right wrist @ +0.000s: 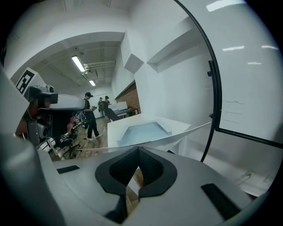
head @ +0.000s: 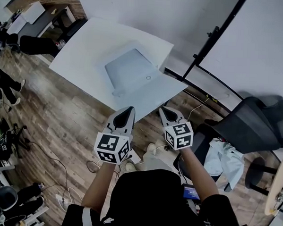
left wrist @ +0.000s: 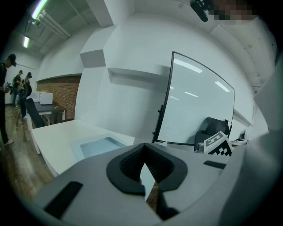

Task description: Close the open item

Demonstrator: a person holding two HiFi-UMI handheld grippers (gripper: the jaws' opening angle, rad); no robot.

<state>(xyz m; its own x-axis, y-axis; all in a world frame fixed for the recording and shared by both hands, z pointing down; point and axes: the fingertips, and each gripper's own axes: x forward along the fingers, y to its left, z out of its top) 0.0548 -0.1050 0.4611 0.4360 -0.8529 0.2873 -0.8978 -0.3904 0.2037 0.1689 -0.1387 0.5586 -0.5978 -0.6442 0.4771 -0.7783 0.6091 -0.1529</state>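
Observation:
An open white item lies on the white table (head: 83,50). Its pale blue inner panel (head: 129,67) faces up, and a flat white flap (head: 159,90) stretches from it toward me, over the table's near edge. The panel also shows in the left gripper view (left wrist: 97,145) and the right gripper view (right wrist: 143,131). My left gripper (head: 130,109) hovers just short of the flap's near edge, jaws together and holding nothing. My right gripper (head: 163,110) hangs beside it at the same distance, also shut and empty. Neither one touches the item.
A whiteboard on a black stand (head: 249,45) rises to the right of the table. A black office chair (head: 256,125) stands at my right. Cables trail across the wood floor (head: 61,115). People stand far off by a brick wall (right wrist: 90,112).

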